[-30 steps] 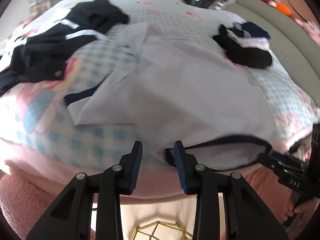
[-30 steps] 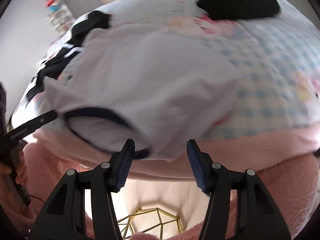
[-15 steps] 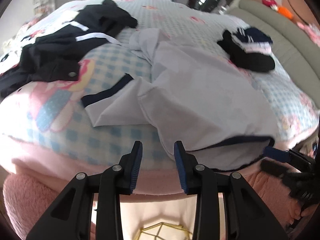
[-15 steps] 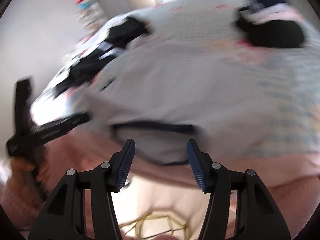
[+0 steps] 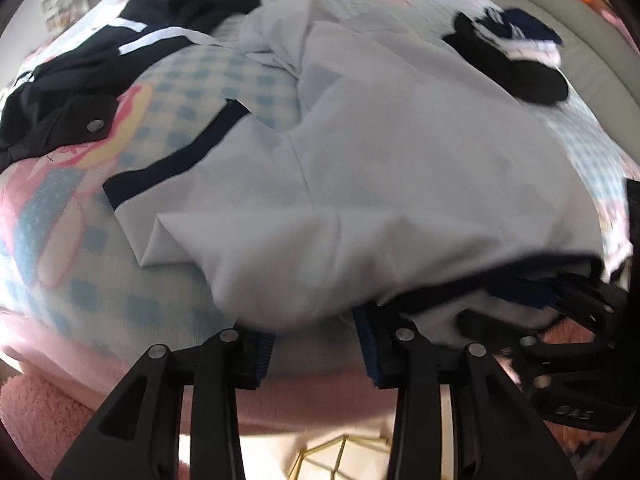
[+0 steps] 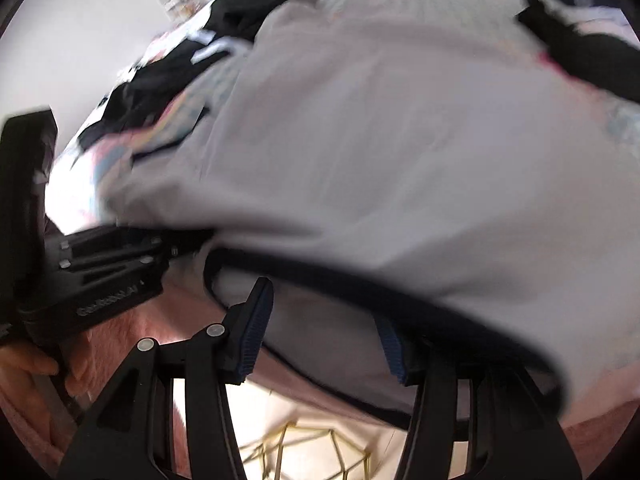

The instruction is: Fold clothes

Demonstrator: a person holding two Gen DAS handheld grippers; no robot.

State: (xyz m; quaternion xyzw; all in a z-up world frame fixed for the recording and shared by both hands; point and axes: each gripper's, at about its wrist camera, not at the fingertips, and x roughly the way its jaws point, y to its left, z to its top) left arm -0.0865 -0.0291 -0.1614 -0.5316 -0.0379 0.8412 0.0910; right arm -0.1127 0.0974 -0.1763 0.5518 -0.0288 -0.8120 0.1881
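Note:
A pale grey shirt (image 5: 400, 168) with dark navy trim lies spread over the bed, its navy-edged hem hanging at the near edge. My left gripper (image 5: 316, 344) is open, its jaws on either side of the hem's drooping fabric. My right gripper (image 6: 320, 332) is open too, with the hem (image 6: 360, 292) draped over and between its jaws. The shirt fills the right wrist view (image 6: 380, 140). Each gripper shows in the other's view, the right one (image 5: 568, 320) at the hem and the left one (image 6: 112, 268) to the left.
A black garment with white stripes (image 5: 120, 40) lies at the bed's far left. A dark folded pile (image 5: 516, 56) sits at the far right. The bed has a blue-checked cover (image 5: 80, 260) and a pink edge. A gold wire frame (image 5: 340, 456) is on the floor below.
Both grippers have moved in close to the shirt's hem, which now drapes over their jaws. The shirt has been pulled nearer the bed's edge and its sleeve lies flatter.

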